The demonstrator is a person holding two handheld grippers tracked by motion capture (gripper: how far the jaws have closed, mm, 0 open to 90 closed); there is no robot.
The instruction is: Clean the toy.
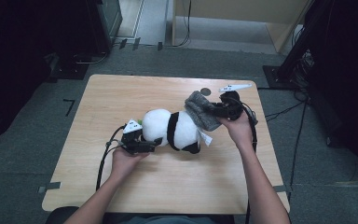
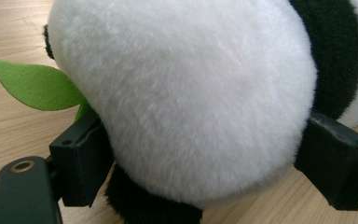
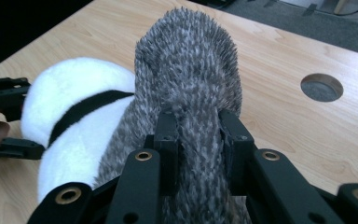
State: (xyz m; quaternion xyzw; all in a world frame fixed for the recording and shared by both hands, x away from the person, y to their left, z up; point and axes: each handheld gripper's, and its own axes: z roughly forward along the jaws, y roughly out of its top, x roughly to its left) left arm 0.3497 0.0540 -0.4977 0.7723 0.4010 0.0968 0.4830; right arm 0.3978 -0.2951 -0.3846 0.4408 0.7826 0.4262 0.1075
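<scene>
A: Left gripper (image 2: 200, 158)?
B: Gripping the panda (image 1: 172, 128) wide, mid-table (image 1: 121, 93).
A: Right gripper (image 3: 198, 135)?
B: Pinching the grey sock (image 3: 186, 84), apparently draped over the panda's far end.

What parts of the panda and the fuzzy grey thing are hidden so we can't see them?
- Panda: its face, in the high view; the toy lies turned away.
- Panda's far end, in the high view: covered by the grey fuzzy cloth.
- Left gripper view: the panda is cut off by the top and right edges.
- Grey fuzzy cloth, right gripper view: whether it is a sock or hat; the right gripper pinches it and the bottom edge cuts it off.
</scene>
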